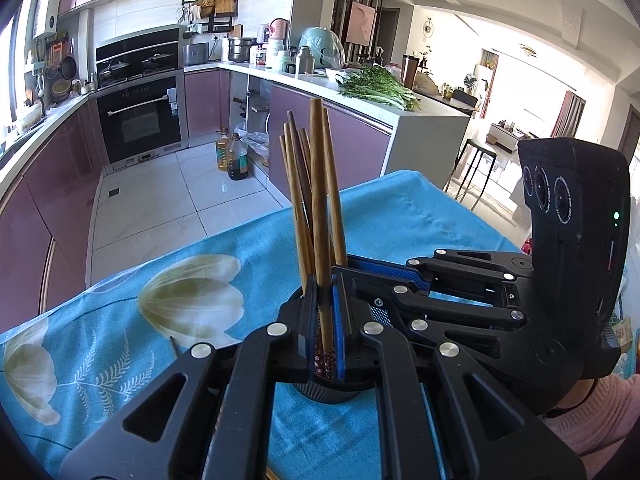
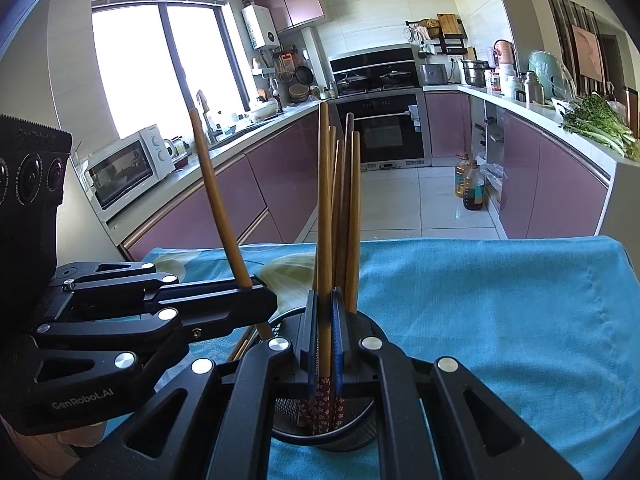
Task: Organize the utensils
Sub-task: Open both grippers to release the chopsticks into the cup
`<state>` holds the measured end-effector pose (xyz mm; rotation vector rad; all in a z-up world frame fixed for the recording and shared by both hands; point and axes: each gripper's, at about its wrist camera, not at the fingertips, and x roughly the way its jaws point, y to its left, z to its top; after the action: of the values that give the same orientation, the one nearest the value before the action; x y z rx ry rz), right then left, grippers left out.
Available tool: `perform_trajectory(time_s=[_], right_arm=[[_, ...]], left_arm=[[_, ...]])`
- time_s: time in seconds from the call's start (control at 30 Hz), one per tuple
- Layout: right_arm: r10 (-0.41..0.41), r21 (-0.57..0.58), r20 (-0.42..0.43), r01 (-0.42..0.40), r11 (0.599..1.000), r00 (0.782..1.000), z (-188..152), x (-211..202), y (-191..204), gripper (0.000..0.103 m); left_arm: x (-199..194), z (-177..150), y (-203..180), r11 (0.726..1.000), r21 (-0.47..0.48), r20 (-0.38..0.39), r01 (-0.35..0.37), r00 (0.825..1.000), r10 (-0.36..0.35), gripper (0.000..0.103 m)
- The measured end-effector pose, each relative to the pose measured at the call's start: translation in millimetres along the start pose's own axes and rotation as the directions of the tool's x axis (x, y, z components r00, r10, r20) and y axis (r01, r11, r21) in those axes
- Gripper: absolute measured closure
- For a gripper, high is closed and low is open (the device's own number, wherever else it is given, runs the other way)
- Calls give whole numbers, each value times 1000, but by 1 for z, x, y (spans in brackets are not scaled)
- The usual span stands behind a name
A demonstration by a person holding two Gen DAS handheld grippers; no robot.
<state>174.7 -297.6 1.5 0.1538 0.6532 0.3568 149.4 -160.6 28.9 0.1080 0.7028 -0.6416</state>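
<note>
A black mesh holder point(image 1: 320, 394) point(image 2: 348, 438) stands on the blue cloth with several wooden chopsticks point(image 2: 347, 208) upright in it. My left gripper point(image 1: 323, 312) is shut on one chopstick point(image 1: 320, 200), whose flower-patterned lower end hangs in the holder's mouth. In the right wrist view that left gripper point(image 2: 260, 300) comes in from the left with its chopstick point(image 2: 216, 200) leaning left. My right gripper point(image 2: 325, 320) is shut on another chopstick point(image 2: 325, 220), its patterned tip inside the holder. The right gripper point(image 1: 345, 270) reaches in from the right in the left wrist view.
The blue flowered tablecloth point(image 1: 120, 340) covers the table, whose far edge point(image 2: 480, 242) drops to a tiled kitchen floor. A few loose chopsticks point(image 2: 241, 347) lie on the cloth left of the holder. A person's pink sleeve point(image 1: 592, 420) is at the lower right.
</note>
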Motion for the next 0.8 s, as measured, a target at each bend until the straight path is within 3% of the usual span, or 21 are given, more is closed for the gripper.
perform_trajectory(time_s=[0.6, 0.8], right_arm=[[1, 43, -3, -1, 999, 1000, -4, 1, -15, 95], [13, 40, 22, -14, 999, 1000, -5, -12, -14, 84]], left_arm=[[21, -12, 6, 1000, -28, -32, 14, 999, -15, 95], [-1, -20, 9, 999, -40, 25, -9, 1000, 10, 86]])
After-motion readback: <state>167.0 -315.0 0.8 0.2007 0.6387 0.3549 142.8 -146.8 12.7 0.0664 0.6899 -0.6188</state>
